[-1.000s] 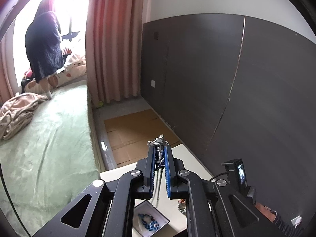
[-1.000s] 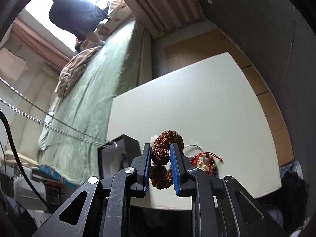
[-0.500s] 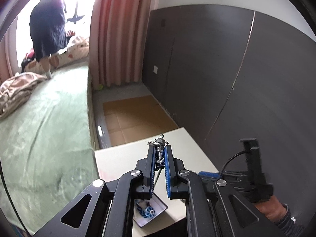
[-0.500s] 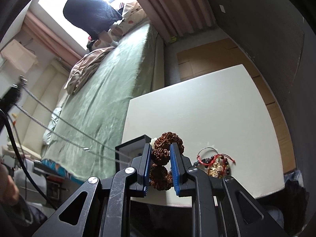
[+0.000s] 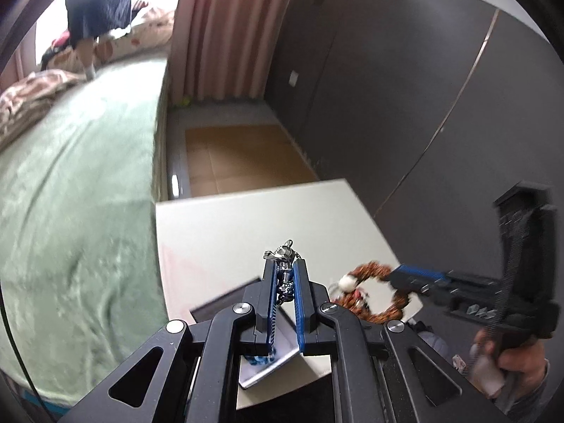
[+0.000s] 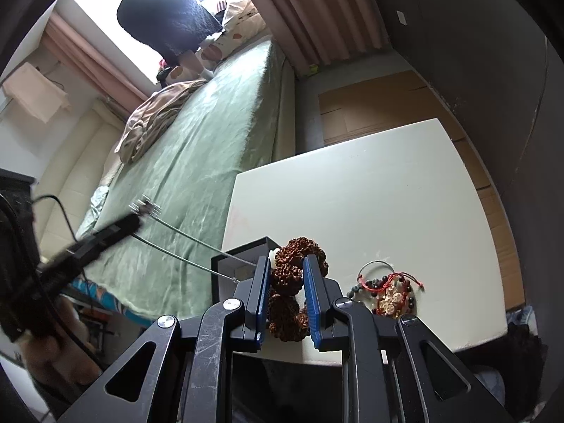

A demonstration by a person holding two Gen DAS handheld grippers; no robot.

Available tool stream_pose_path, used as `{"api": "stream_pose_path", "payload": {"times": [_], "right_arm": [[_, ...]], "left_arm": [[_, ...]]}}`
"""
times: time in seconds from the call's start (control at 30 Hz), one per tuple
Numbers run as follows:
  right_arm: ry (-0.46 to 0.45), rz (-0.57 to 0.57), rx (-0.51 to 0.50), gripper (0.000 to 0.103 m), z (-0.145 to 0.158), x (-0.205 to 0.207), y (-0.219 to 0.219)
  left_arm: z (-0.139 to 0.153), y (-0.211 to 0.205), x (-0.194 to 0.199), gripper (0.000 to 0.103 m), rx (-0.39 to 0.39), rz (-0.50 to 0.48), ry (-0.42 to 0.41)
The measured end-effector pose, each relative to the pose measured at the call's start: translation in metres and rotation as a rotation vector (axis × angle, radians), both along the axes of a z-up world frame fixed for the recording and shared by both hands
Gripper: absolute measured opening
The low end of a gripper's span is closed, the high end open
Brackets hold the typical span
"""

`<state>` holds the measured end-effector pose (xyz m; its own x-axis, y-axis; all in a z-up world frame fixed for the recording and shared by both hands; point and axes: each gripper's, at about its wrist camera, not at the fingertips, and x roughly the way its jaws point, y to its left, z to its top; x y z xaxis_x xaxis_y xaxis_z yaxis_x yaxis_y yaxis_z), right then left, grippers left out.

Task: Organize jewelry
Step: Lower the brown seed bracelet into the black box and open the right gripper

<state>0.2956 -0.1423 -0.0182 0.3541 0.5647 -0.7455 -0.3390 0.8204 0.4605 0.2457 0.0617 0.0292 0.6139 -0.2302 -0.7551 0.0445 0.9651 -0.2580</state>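
Both tools have come lower and closer together since a moment ago, and more of the white worktop (image 6: 370, 190) shows now.

One big green bed (image 6: 197, 141) sits beside the worktop. One person in dark clothes (image 6: 165, 10) is up at the bright window. One flat sheet of brown cardboard (image 5: 243, 158) lies on the floor past the worktop.

One black box (image 6: 243, 261) with a white inside stands near the worktop's front edge. Something blue (image 5: 259, 359) lies inside it.

Two tools are here. The left tool (image 5: 284, 278) is nearly closed and pinches one silver chain (image 5: 283, 264), which hangs from it down toward the box. The right tool (image 6: 287, 282) is narrow too and grips one bracelet of big brown bumpy beads (image 6: 292, 275), lifted just above the worktop beside the box. From the left camera that bracelet looks like a blurry brown ring with one white bead.

One small pile of other jewelry (image 6: 387, 292) rests on the worktop to the right of the bracelet, with red cord, dark beads and a gold piece. How many pieces are in the pile I cannot count.

No writing can be read anywhere.
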Motion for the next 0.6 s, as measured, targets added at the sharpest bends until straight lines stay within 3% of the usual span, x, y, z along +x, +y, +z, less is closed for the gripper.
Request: {"api": "stream_pose_path", "payload": {"times": [0.2, 0.3, 0.37, 0.43, 0.6], "right_arm": [[-0.012, 0.008, -0.002, 0.020, 0.006, -0.001, 0.004], [-0.015, 0.020, 0.001, 0.020, 0.007, -0.002, 0.009], [-0.013, 0.035, 0.007, 0.020, 0.007, -0.002, 0.015], [-0.009, 0.047, 0.010, 0.020, 0.006, -0.001, 0.020], [0.001, 0.082, 0.005, 0.020, -0.001, 0.002, 0.038]], "left_arm": [[-0.047, 0.005, 0.011, 0.013, -0.034, 0.033, 0.178], [-0.055, 0.013, 0.007, 0.017, -0.046, 0.059, 0.193], [-0.054, 0.021, 0.002, 0.053, -0.041, 0.085, 0.192], [-0.048, 0.030, -0.006, 0.070, -0.041, 0.119, 0.159], [-0.044, 0.052, -0.020, 0.073, -0.043, 0.182, 0.148]]}}
